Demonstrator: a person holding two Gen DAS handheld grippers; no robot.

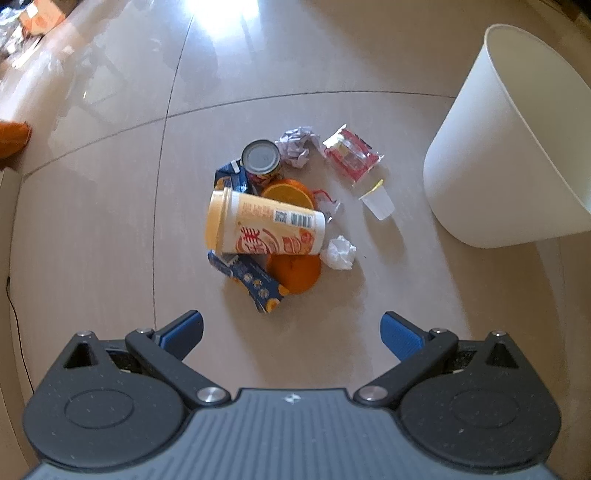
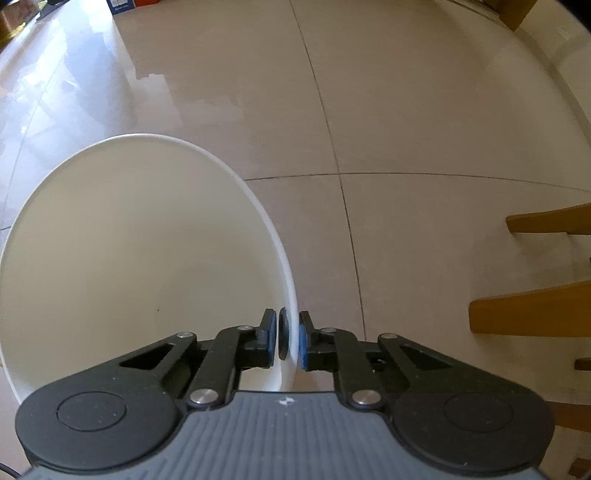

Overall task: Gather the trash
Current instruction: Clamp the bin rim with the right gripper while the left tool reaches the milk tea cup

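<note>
A heap of trash lies on the tiled floor in the left wrist view: a big yellow paper cup (image 1: 264, 226) on its side, a tin can (image 1: 261, 158), orange lids (image 1: 295, 271), a blue carton (image 1: 251, 282), crumpled white paper (image 1: 338, 253), a grey paper ball (image 1: 298, 146), a red wrapper (image 1: 352, 153) and a small clear cup (image 1: 378, 202). My left gripper (image 1: 291, 334) hangs open above the floor, short of the heap. The white bin (image 1: 506, 147) is tilted to the right. My right gripper (image 2: 288, 339) is shut on the bin's rim (image 2: 293, 325).
Wooden chair legs (image 2: 532, 310) stand right of the bin in the right wrist view. An orange object (image 1: 13, 138) sits at the left edge, and a thin black cable (image 1: 16, 321) runs along the floor. Boxes (image 1: 40, 14) lie far back left.
</note>
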